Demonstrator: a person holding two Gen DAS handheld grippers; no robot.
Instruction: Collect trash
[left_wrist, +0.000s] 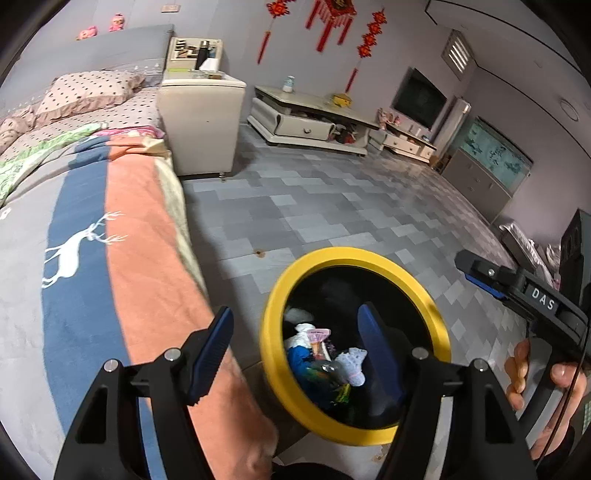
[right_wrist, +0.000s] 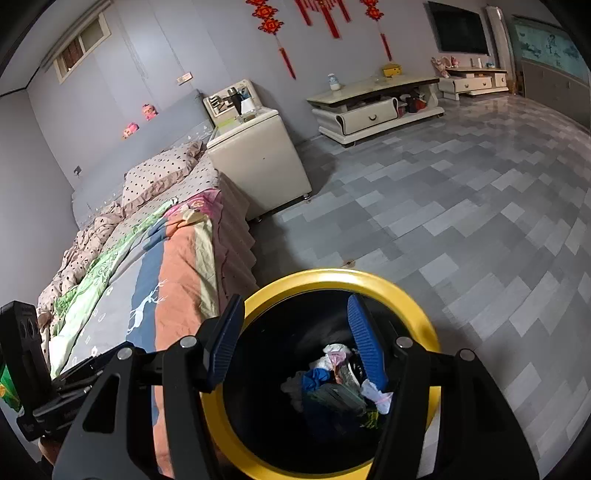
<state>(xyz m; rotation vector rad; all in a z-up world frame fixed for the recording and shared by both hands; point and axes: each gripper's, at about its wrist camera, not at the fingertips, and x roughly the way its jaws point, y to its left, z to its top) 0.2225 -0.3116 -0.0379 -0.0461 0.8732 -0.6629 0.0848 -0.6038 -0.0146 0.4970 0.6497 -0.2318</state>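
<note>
1. One yellow-rimmed trash bin (right_wrist: 334, 280) is seen standing on the tiled floor (right_wrist: 461, 229) just beside the bed edge (right_wrist: 236, 251); crumpled wrappers and tissue (right_wrist: 343, 384) lie inside it
2. The left gripper (left_wrist: 295, 354) is held spread wide and empty, one finger over the blanket (left_wrist: 147, 258), the other over the bin mouth
3. The right gripper (right_wrist: 295, 339) is likewise held wide apart, nothing gripped, above the bin
4. Open floor is seen beyond the bin, bounded by one bedside cabinet (right_wrist: 258, 162) and two low TV stands (right_wrist: 373, 110)
</note>
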